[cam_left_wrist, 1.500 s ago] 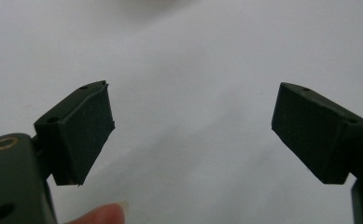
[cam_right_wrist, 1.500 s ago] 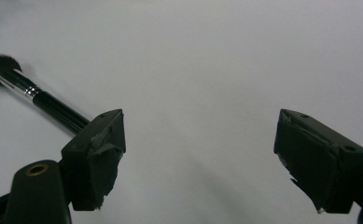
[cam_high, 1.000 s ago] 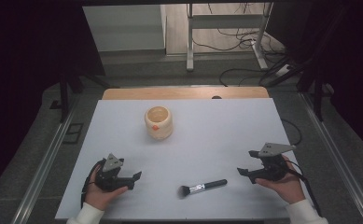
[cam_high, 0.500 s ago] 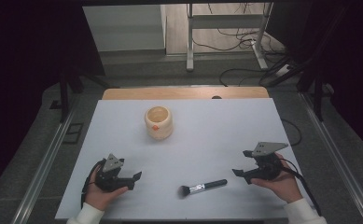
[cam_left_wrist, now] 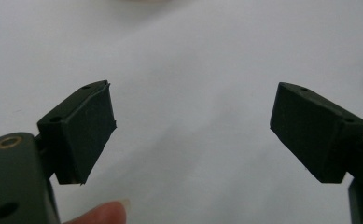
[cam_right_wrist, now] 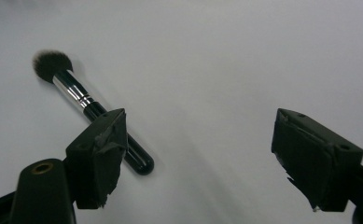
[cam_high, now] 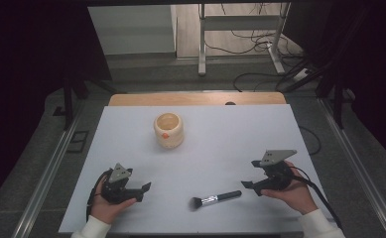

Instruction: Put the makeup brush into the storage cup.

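Observation:
A makeup brush [cam_high: 215,199] with a black handle, silver ferrule and dark bristles lies flat on the white table [cam_high: 230,144] near its front edge. In the right gripper view the brush [cam_right_wrist: 88,106] runs diagonally, its handle end passing behind the left jaw. My right gripper [cam_high: 252,174] is open just right of the handle end, nothing between its jaws [cam_right_wrist: 195,154]. My left gripper [cam_high: 145,191] rests open at the front left, jaws wide over bare table [cam_left_wrist: 191,135]. A pale wooden cup [cam_high: 168,130] stands upright toward the back of the table.
A wooden strip [cam_high: 195,99] borders the table's far edge. Metal rails [cam_high: 46,173] run along both sides. Cables and a stand's legs [cam_high: 240,29] lie on the floor beyond. A fingertip [cam_left_wrist: 100,213] shows at the bottom of the left gripper view.
The right gripper has shifted slightly left and down toward the brush handle. The left gripper, brush and cup have stayed put.

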`<act>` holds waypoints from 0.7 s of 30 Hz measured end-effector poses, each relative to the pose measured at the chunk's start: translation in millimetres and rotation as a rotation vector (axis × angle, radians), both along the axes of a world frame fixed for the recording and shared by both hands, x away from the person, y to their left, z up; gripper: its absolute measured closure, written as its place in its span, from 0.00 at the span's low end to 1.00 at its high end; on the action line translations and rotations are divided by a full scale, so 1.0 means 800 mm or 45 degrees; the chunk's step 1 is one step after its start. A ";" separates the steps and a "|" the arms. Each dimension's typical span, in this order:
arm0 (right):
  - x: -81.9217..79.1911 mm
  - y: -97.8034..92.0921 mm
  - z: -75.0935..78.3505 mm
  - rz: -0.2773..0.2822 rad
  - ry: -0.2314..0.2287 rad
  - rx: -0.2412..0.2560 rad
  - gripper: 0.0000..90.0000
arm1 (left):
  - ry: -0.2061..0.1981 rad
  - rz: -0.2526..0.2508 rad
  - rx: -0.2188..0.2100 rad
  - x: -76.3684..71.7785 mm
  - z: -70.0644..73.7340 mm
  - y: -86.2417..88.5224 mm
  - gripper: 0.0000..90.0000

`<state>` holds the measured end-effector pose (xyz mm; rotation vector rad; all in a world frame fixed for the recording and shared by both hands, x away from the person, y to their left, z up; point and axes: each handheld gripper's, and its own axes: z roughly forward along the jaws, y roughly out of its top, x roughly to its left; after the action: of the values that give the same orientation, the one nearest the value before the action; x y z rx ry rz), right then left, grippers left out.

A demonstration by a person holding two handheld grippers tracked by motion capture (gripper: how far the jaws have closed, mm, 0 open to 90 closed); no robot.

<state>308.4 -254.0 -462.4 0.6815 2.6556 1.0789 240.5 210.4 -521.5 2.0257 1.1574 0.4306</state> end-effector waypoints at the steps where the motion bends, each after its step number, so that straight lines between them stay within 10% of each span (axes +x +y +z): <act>1: 0.000 0.002 0.000 0.004 0.006 -0.002 0.22 | 0.000 0.000 0.001 0.000 0.000 0.000 0.16; 21: 0.004 0.043 0.000 0.184 0.030 -0.074 0.20 | 0.016 -0.005 0.012 0.001 -0.002 0.001 0.16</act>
<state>311.8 -219.7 -462.5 0.5011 2.7811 1.0297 241.4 210.8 -523.2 2.0411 1.1609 0.4229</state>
